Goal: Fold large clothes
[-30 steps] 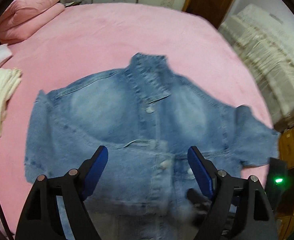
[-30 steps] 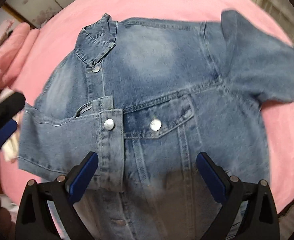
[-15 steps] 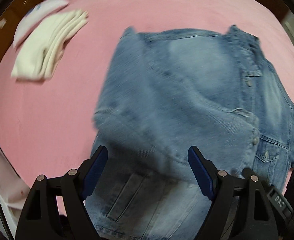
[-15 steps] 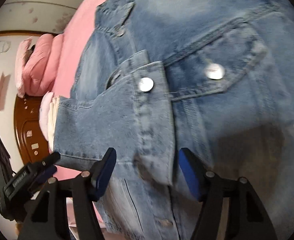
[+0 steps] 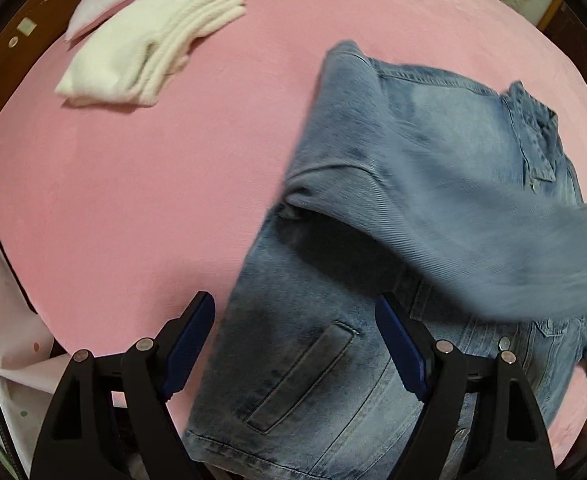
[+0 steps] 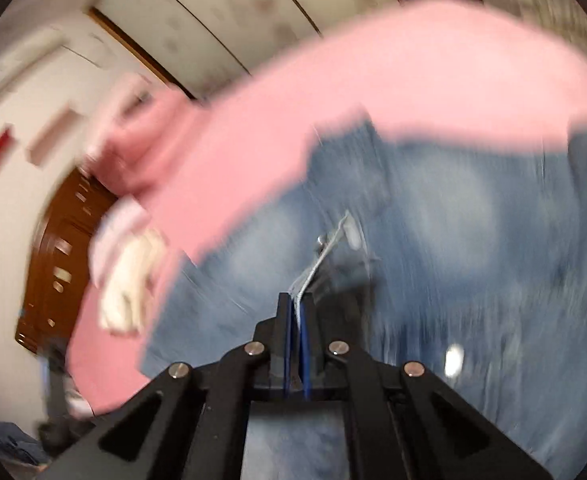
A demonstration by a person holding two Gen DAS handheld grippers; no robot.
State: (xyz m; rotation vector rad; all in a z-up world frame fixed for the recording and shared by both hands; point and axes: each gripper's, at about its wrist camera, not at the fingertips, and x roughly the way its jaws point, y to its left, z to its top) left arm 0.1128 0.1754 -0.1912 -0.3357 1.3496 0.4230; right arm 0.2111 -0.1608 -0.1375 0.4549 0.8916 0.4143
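While denim jacket (image 5: 373,240) lies on pink bed (image 5: 133,200) | L gripper (image 5: 295,344) jaws wide, empty | R gripper (image 6: 296,312) jaws pinch jacket edge

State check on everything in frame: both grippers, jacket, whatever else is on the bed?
left gripper: open, empty, over the jacket hem
right gripper: shut on a fold of denim jacket
denim jacket: on the bed, sleeve lifted across the body
white garment: folded, lying apart
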